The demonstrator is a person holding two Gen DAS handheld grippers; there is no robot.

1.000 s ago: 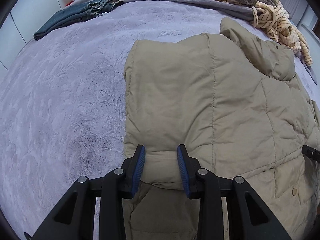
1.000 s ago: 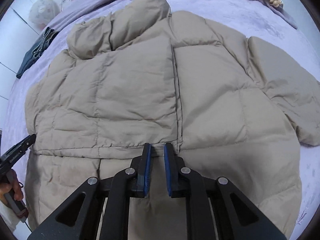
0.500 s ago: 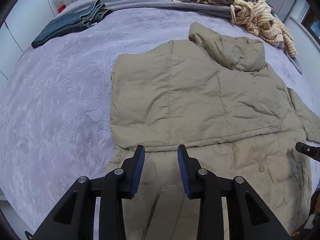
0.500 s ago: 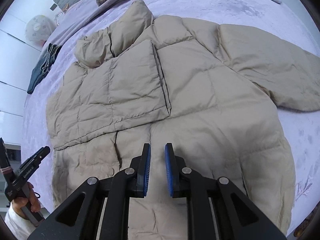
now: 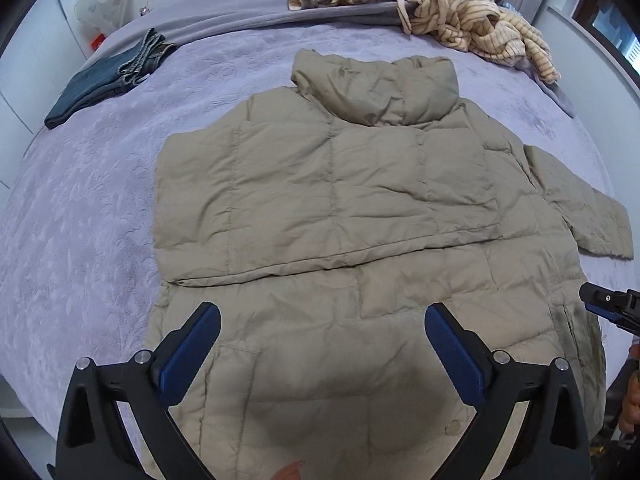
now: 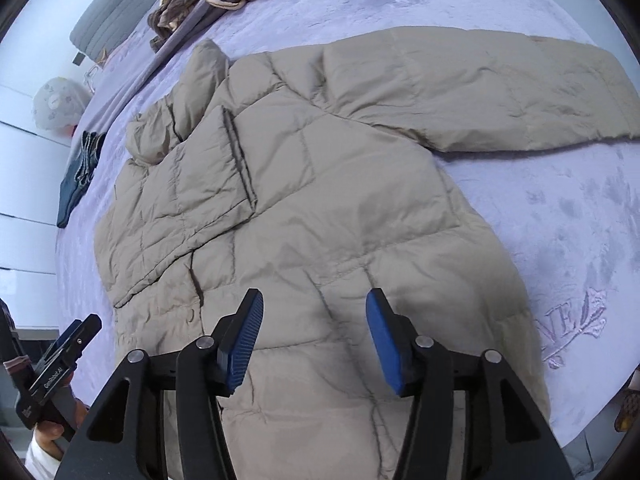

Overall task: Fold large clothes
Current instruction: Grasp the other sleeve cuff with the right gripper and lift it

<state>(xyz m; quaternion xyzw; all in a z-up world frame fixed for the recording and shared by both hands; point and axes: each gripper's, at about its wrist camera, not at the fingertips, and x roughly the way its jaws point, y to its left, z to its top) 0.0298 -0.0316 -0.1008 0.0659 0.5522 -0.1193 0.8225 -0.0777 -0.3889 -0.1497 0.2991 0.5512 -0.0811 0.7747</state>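
A tan puffer jacket [image 5: 340, 344] lies spread on the purple bedspread [image 5: 80, 220], collar towards the far side. One sleeve [image 5: 320, 200] is folded flat across the chest. The other sleeve [image 6: 480, 88] stretches out to the right. My left gripper [image 5: 322, 314] hovers over the jacket's lower part. Its jaws are opening wide with nothing between them. My right gripper [image 6: 314, 302] hangs above the lower right part of the jacket [image 6: 340, 220]. Its jaws are also opening and hold nothing. The left gripper [image 6: 60, 360] shows at the lower left, in a person's hand.
Folded jeans [image 5: 108, 80] lie at the far left of the bed. A heap of striped and brown clothes [image 5: 460, 16] sits at the far right. The bed's edge runs along the left and near sides. An embroidered motif [image 6: 572, 328] marks the bedspread near the right hem.
Both grippers have drawn back from the folded-over sleeve towards the hem and risen. The sleeve now lies flat on the chest. Both pairs of jaws have spread apart.
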